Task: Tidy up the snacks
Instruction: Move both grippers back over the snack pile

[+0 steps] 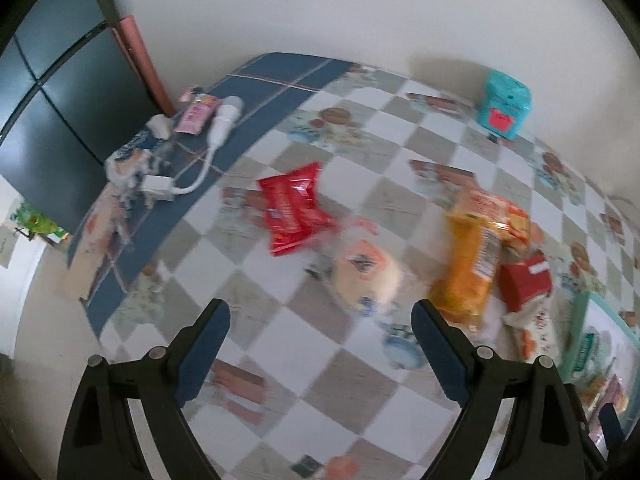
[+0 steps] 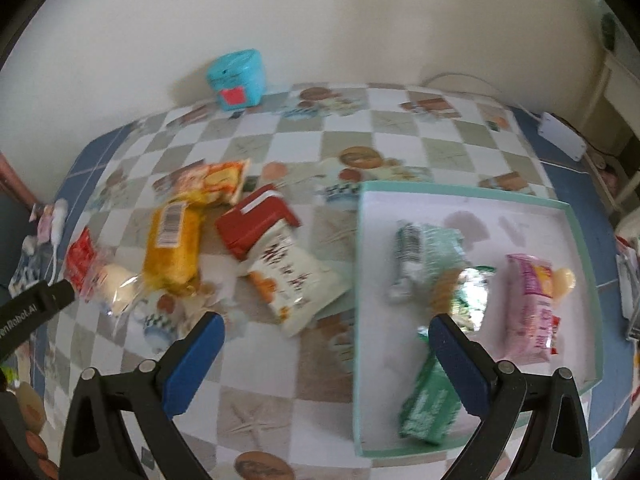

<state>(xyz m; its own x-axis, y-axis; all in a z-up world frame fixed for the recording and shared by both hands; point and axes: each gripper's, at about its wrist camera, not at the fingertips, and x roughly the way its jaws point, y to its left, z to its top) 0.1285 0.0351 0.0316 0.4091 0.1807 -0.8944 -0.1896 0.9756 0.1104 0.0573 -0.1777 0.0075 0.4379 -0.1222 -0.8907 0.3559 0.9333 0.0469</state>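
Note:
Snacks lie loose on the checkered table: a red packet (image 1: 294,208), a clear-wrapped pale bun (image 1: 366,274), a yellow-orange bag (image 1: 470,264) and a red-and-white bag (image 2: 276,248). My left gripper (image 1: 320,320) hangs open above the table just short of the bun, holding nothing. My right gripper (image 2: 326,330) is open and empty too, over the left rim of the mint-edged white tray (image 2: 358,240). In the tray lie a green packet (image 2: 430,404), a green-and-silver packet (image 2: 424,252) and a pink packet (image 2: 528,308).
A teal tin with a red label (image 1: 505,106) stands at the wall. White cable and charger (image 1: 192,176) and a pink sachet (image 1: 196,116) lie on the table's blue left border. A white box (image 2: 560,136) sits at the far right. A dark cabinet (image 1: 52,120) flanks the table.

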